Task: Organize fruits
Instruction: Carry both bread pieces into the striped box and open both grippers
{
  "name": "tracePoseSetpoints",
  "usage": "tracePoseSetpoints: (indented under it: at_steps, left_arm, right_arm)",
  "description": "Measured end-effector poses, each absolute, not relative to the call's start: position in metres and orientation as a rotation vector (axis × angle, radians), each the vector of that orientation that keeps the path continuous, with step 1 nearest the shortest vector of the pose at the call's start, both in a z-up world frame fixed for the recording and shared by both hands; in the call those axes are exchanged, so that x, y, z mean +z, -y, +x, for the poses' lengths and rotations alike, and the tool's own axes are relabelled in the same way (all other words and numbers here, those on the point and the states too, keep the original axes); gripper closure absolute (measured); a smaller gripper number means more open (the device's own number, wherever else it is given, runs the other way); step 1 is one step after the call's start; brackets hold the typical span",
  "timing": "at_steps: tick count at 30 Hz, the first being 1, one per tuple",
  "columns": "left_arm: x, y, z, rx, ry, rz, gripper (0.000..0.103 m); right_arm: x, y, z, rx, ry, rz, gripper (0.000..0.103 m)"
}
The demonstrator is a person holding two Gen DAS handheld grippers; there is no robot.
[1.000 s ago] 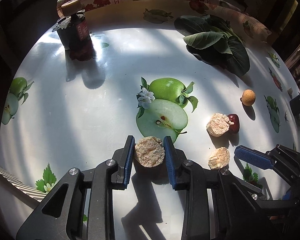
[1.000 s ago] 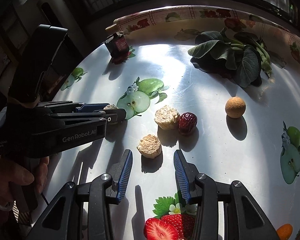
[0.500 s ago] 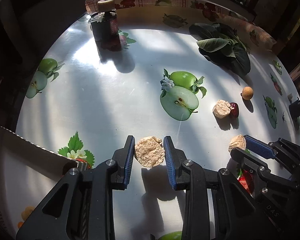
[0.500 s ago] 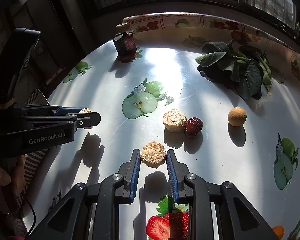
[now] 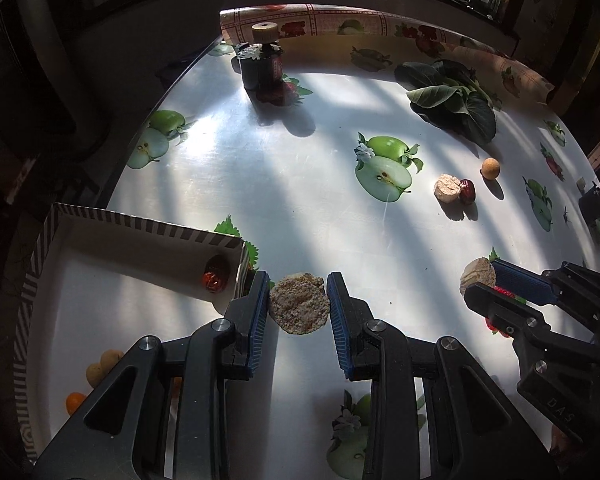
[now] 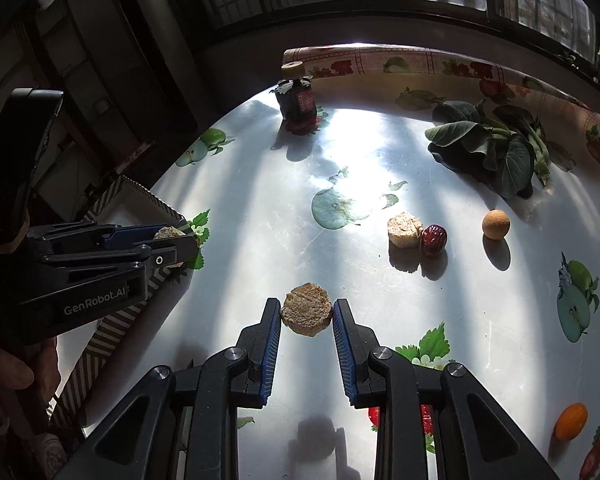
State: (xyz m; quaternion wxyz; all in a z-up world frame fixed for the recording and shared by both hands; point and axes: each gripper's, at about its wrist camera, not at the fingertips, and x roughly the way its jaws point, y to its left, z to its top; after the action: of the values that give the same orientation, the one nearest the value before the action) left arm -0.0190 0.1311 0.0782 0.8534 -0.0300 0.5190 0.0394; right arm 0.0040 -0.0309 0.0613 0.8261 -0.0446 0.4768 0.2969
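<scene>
1. The left gripper (image 5: 299, 307) is clamped on a crumbly tan cake (image 5: 299, 309) and holds it above the table (image 5: 300, 208), just off the near right corner of the striped box (image 5: 148, 230). The box sits at the table's left edge with a red date (image 5: 215, 277) in its far right corner and small yellow and orange fruits (image 5: 100, 364) nearer.

2. The right gripper (image 6: 306, 318) pinches a second cake (image 6: 306, 314) over the table's near middle.

3. To do this step well, I would carry the left cake clear over the box wall before lowering — the wall stands close to the left finger (image 5: 259, 312) and could catch it. Release low, away from the date.

4. The cakes look brittle, so a gentle squeeze seems wise.

5. Since half a second ago, the left gripper has swung towards the box, which now fills far more of its view — the right one has lifted its cake off the table.

6. A third cake (image 6: 404, 230) touching another date (image 6: 433, 240), and a round tan fruit (image 6: 496, 224), wait towards the right edge.
</scene>
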Motion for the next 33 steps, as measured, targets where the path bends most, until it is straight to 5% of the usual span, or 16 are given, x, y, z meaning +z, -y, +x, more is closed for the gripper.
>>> tracePoseSetpoints:
  at_steps: [33]
  left_arm:
    - [0.064, -0.261, -0.164, 0.342, -1.142, -0.229, 0.074]
  right_arm:
    - [0.059, -0.143, -0.031, 0.937, -0.995, -0.254, 0.077]
